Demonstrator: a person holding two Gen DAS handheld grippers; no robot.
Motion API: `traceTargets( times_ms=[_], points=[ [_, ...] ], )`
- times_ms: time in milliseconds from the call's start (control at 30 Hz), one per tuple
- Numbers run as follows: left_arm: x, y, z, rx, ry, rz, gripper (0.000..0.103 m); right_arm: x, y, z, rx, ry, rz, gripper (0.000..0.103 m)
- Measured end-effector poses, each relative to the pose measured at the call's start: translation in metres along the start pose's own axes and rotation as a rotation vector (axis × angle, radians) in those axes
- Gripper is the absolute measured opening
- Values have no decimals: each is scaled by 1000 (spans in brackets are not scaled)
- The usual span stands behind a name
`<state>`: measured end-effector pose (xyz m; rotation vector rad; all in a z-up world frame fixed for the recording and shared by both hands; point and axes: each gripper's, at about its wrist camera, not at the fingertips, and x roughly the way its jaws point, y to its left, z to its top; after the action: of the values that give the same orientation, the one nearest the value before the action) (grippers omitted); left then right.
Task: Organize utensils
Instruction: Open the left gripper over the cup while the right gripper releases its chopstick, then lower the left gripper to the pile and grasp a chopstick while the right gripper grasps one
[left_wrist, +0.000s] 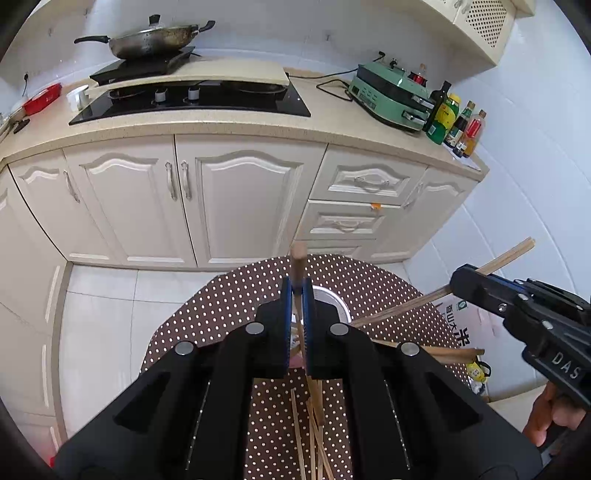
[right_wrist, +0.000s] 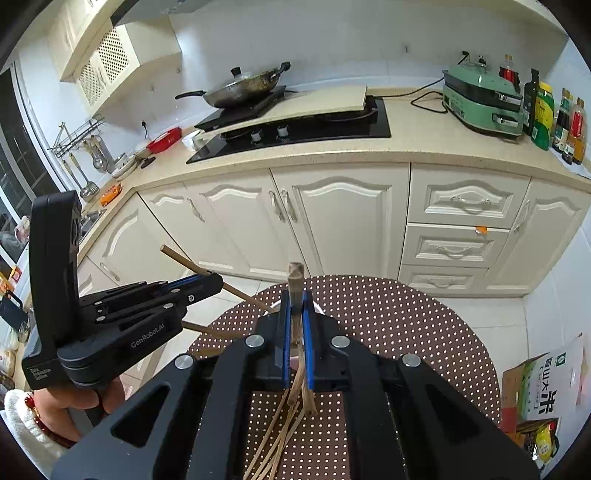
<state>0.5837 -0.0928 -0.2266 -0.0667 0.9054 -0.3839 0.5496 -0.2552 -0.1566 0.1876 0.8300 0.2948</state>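
Left gripper (left_wrist: 297, 291) clenched on one wooden chopstick (left_wrist: 297, 258); right gripper (right_wrist: 296, 306) grips chopsticks (right_wrist: 295, 275), probably a pair; loose chopsticks (right_wrist: 280, 439) on polka-dot table (right_wrist: 388, 314); white cup (left_wrist: 332, 299) just ahead.

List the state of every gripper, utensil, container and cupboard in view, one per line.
Left gripper: shut on a wooden chopstick, lifted.
Right gripper: shut on a pair of wooden chopsticks, lifted.
Loose wooden chopsticks: lying scattered on the brown polka-dot table.
White round cup: on the table, mostly hidden by the grippers.
Cream cabinet doors: closed.
Steel wok: on the counter hob, lid on.
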Motion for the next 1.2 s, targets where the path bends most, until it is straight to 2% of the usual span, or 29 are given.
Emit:
traceTargets(
  times_ms=[400, 633, 967, 1000, 1067, 1133, 1200],
  points=[
    [-7, 0, -6, -12, 32, -3, 7, 7, 3, -9, 14, 41, 10, 8],
    [-24, 3, -12, -33, 12, 2, 7, -8, 7, -13, 21, 14, 9, 8],
    [-71, 2, -30, -54, -65, 8, 7, -54, 20, -25, 24, -66, 3, 8],
    [-79, 2, -33, -59, -78, -1, 9, -59, 22, -27, 21, -74, 2, 8],
    [-90, 1, -39, -56, -93, 0, 21, -67, 27, -33, 17, -83, 0, 8],
    [-102, 0, -47, -56, -116, 5, 52, -76, 32, -40, 14, -88, 6, 8],
    [-112, 0, -54, -54, -139, 6, 52, -82, 36, -48, 11, -90, 5, 8]
  ],
)
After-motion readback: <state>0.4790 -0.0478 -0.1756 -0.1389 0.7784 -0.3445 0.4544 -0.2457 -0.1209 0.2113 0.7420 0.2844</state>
